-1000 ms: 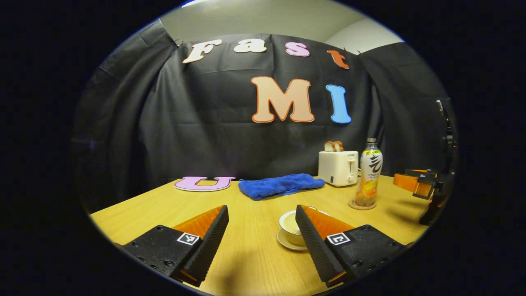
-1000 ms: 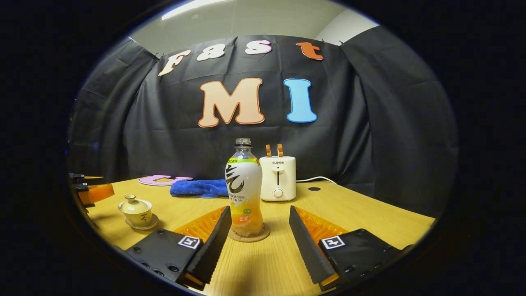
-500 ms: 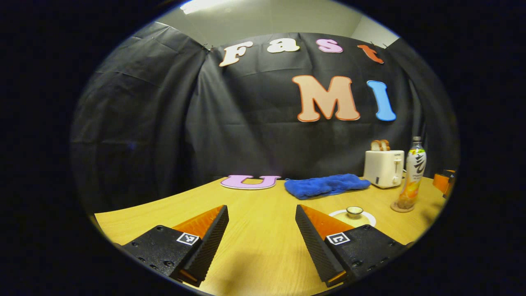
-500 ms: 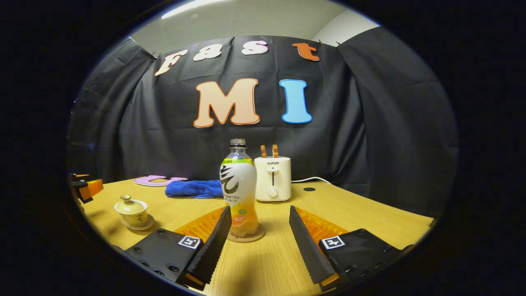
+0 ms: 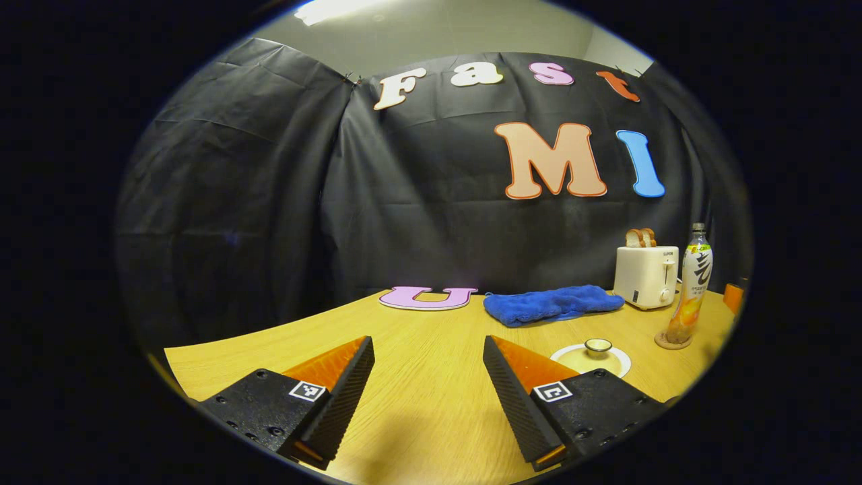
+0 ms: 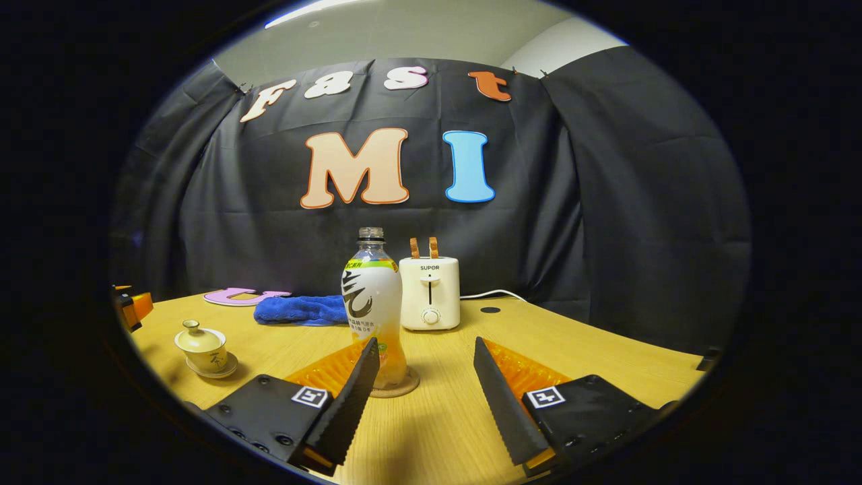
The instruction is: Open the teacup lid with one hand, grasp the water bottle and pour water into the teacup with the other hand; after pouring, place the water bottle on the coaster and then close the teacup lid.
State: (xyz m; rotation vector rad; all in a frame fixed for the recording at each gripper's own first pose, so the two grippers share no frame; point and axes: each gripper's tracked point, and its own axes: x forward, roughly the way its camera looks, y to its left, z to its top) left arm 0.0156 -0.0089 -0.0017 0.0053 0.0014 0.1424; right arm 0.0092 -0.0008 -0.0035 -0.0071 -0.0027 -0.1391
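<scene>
The lidded teacup (image 6: 201, 342) stands on its saucer (image 6: 214, 368) at the table's left. In the left gripper view, its lid (image 5: 598, 347) peeks out past my right-hand finger. The water bottle (image 6: 372, 306), uncapped and part full of orange drink, stands upright on a round coaster (image 6: 397, 388). It is also at the far right as the bottle (image 5: 693, 283). My right gripper (image 6: 424, 384) is open, with the bottle just ahead of its left finger and not touched. My left gripper (image 5: 427, 377) is open over bare table, left of the teacup, and its edge shows as the left gripper (image 6: 131, 306).
A white toaster (image 6: 429, 293) with two slices stands behind the bottle, its cord trailing right. A blue towel (image 5: 552, 304) and a flat pink letter (image 5: 427, 297) lie at the back of the wooden table (image 5: 417, 417). Black cloth walls close in the booth.
My left gripper has pulled away to the left of the teacup, which slid from between its fingers to the view's right. My right gripper drifted right, so the bottle sits further left.
</scene>
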